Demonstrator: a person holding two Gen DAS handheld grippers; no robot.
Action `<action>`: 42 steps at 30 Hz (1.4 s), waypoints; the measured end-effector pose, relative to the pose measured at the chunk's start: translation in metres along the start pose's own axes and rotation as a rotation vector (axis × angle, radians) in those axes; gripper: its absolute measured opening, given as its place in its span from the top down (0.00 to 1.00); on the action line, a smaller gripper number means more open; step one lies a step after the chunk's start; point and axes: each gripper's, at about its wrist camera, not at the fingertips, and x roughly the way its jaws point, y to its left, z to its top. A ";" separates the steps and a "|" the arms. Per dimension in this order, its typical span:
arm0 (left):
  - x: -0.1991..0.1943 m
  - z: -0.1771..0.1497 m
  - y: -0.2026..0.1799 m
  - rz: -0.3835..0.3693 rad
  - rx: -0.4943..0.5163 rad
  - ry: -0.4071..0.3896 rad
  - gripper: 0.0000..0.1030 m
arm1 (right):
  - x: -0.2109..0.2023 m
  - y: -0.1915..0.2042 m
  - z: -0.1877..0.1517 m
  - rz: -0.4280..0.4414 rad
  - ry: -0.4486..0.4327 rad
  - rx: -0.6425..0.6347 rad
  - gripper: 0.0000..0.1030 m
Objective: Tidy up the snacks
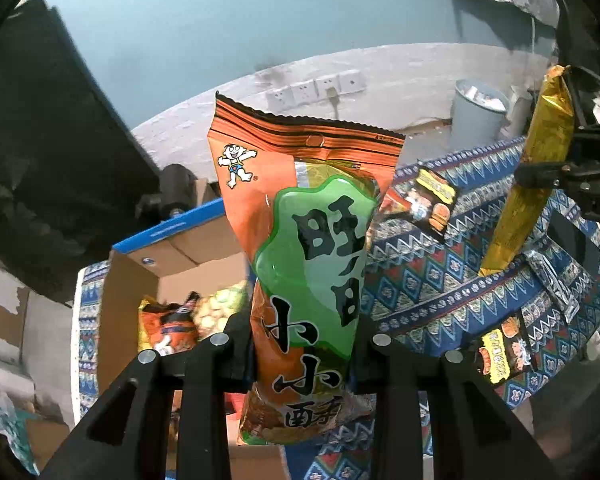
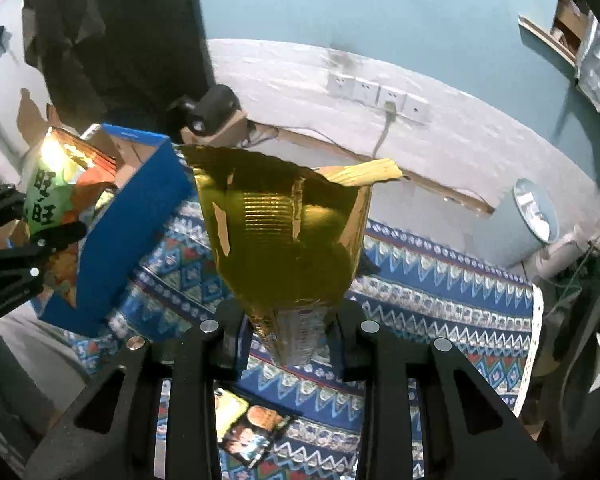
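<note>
Left wrist view, patterned blue tablecloth (image 1: 440, 280), teal wall (image 1: 180, 20)

Big black characters on the orange snack bag (image 1: 300, 248), set on its green patch: 旺旺 up top, 小小酥 running down below. A cartoon boy mascot sits at the upper left corner. From the right wrist view, 旺旺 shows again. The gold bag (image 2: 288, 232) shows nothing readable.

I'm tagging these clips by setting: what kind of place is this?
Probably a lived-in room at home, not a shop or lab: a table under a patterned cloth, wall sockets on a peeling painted wall, a bin by it, and a cardboard box holding snack bags.
</note>
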 end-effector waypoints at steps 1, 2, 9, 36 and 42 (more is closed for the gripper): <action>-0.001 -0.001 0.003 0.001 -0.006 -0.003 0.69 | -0.003 0.004 0.003 0.006 -0.006 -0.006 0.71; -0.004 -0.002 0.008 0.005 -0.015 -0.006 0.69 | -0.005 0.008 0.005 0.014 -0.012 -0.010 0.71; -0.014 -0.013 0.044 0.040 -0.071 -0.025 0.69 | -0.020 0.040 0.024 0.073 -0.041 -0.049 0.71; -0.022 -0.067 0.160 0.134 -0.243 -0.024 0.69 | -0.021 0.196 0.093 0.337 -0.060 -0.238 0.71; -0.006 -0.077 0.177 0.141 -0.279 0.006 0.69 | -0.001 0.217 0.089 0.362 -0.004 -0.259 0.71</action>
